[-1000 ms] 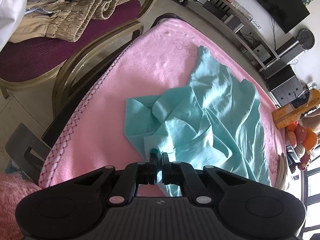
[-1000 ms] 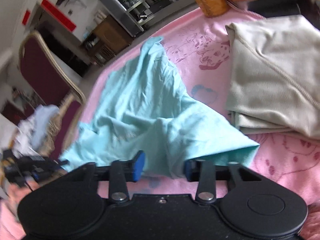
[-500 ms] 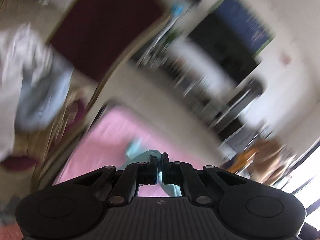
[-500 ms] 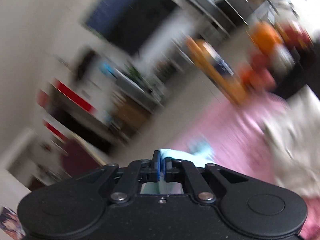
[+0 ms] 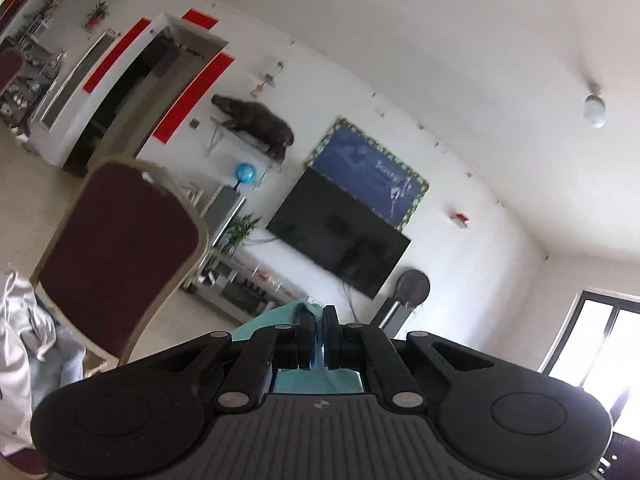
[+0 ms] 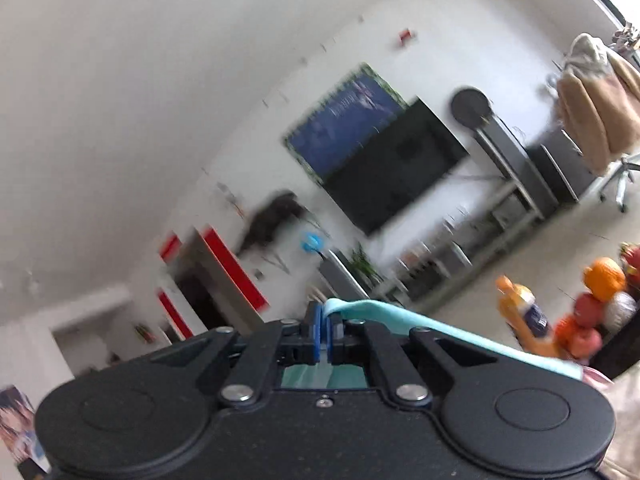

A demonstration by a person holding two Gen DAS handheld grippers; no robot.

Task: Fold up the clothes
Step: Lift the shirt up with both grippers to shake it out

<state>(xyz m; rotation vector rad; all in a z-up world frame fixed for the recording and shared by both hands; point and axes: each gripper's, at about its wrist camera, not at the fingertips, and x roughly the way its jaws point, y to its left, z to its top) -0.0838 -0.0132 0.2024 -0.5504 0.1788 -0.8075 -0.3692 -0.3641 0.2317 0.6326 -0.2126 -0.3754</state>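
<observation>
while both grippers, left gripper (image 5: 319, 322) and right gripper (image 6: 323, 322), pinch the teal garment (image 6: 436, 330) with closed fingers, keep its edge taut and level.

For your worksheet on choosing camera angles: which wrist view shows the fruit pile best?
The right wrist view: the fruit pile sits at its right edge, oranges and red fruit, slightly blurred. The left wrist view shows none of it, only the wall, television and chair.
</observation>
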